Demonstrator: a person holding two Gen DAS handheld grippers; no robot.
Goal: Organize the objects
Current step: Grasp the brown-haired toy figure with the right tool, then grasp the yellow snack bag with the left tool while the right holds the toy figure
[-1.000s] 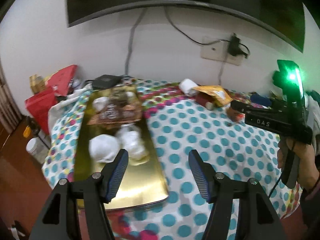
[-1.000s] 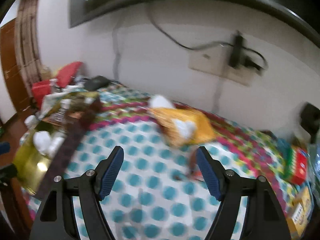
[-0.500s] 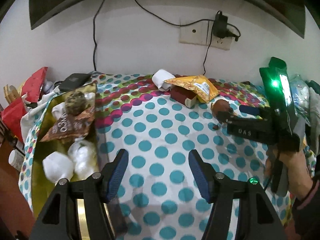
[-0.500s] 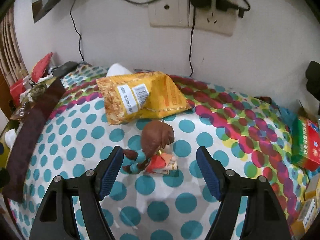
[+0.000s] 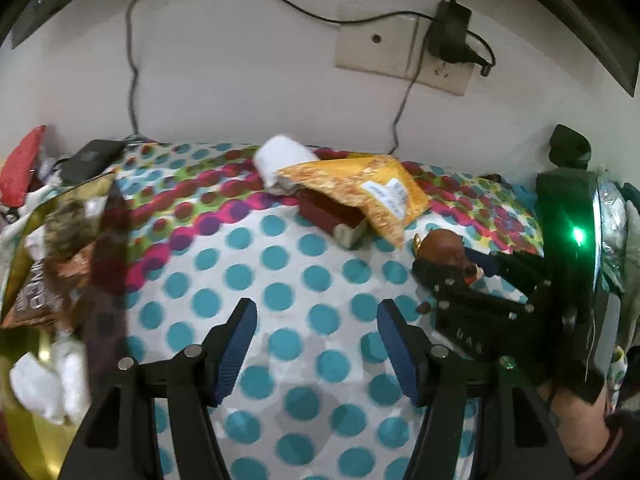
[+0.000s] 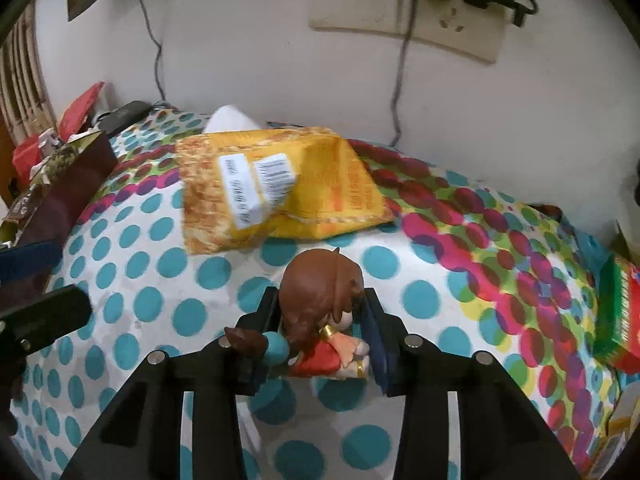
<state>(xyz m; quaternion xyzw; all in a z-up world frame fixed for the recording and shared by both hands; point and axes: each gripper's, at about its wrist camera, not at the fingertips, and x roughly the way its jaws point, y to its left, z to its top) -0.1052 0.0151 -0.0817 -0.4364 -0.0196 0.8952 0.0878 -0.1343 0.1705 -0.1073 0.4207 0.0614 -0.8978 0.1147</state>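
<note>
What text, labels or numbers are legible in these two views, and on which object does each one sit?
"DAS": white letters on the black body of the right tool, seen from the left wrist.
Brown snack packet in the gold tray: large white letters, cut off and tilted, not readable.
Yellow snack bag: white label, barcode and orange print, all too blurred.
Red and green box: print unreadable.

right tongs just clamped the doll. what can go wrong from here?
1. The right tongs have just closed on the small brown-haired figurine in a red dress, mostly around its big rounded head; it may pivot or slip out when lifted.
2. The yellow snack packet lies just beyond it; a forward sweep could drag it.
3. The open, empty left tongs hover nearby, so the paths could cross.
</note>
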